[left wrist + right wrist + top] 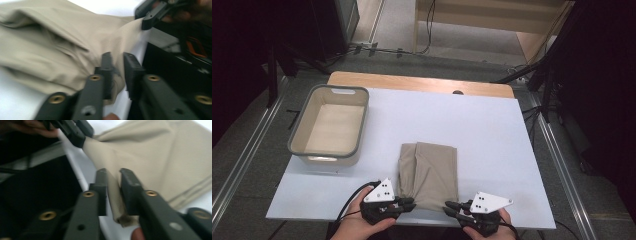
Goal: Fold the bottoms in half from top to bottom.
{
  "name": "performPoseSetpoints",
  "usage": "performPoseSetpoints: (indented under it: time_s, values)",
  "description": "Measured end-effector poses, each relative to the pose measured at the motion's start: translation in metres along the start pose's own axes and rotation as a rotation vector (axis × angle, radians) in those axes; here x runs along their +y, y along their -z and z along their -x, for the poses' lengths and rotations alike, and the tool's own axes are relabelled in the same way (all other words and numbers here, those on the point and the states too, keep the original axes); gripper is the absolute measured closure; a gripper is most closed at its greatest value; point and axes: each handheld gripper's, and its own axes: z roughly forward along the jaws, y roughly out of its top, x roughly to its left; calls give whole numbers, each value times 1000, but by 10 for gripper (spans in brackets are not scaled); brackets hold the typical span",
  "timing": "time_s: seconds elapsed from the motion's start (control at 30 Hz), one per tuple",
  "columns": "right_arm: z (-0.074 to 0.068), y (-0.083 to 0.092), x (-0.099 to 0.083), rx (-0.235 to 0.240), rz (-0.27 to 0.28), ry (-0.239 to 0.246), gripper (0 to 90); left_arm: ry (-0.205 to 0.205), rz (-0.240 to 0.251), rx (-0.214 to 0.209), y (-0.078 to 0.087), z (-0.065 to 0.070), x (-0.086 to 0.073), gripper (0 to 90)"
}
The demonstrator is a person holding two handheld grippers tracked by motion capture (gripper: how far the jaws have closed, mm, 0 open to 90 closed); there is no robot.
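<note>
Cloth point(428, 174), beige, folded into a rough rectangle, lies lower centre of the high view on the white table point(492, 130), its near edge right at the table's front edge; grey bin point(295, 136) sits left of it, apart, w/ nothing in it that I can see. Left gripper point(409, 204) is at the cloth's near-left corner, right gripper point(451, 207) at the near-right corner. In the left gripper view the jaws stand a little apart w/ the corner fabric point(115, 75) running up between them; the right gripper view shows the same, a rolled hem strip point(113, 195) between the jaws w/ a gap beside it. Pads prob. not pinching hard on either side, so I read both as slightly open around the corners, not clamped; frames are blurred, so not 100% sure. Handling: soft, light, limp woven stuff, several layers thick at the fold, so it'll sag and drape once lifted and the layers may slide apart. Not fragile, not slippery. Best hold = the two near corners, taking all layers deep in the jaws, both sides at once, so the fold stays square.
</note>
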Motion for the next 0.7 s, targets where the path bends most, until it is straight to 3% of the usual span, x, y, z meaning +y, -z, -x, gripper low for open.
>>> performPoseSetpoints:
  time_s: [0.03,0.1,0.17,0.23,0.33,0.37,0.4,0.47,0.57,0.7]
  values:
    - [-2,4,1,13,13,6,607,-4,20,0,3,2,2,587]
    - [-2,12,5,16,53,10,593,8,85,2,9,1,11,457]
    - [2,16,11,5,109,-10,645,24,141,9,13,-4,23,450]
    - [8,14,17,-49,128,-35,728,43,164,35,11,-12,34,522]
    - [17,-5,18,-150,86,-55,804,61,140,123,-10,-25,47,624]
    - [18,-14,16,-178,62,-62,818,71,140,116,-17,-31,50,625]
    - [18,-23,14,-170,41,-66,818,70,127,121,-25,-37,54,629]
    - [13,-38,12,-122,16,-46,818,53,99,180,-39,-48,59,657]
    - [-4,-50,10,-74,-33,21,818,106,49,203,-56,-73,61,695]
    - [-14,-54,4,-45,-63,52,818,151,-39,243,-69,-101,55,733]
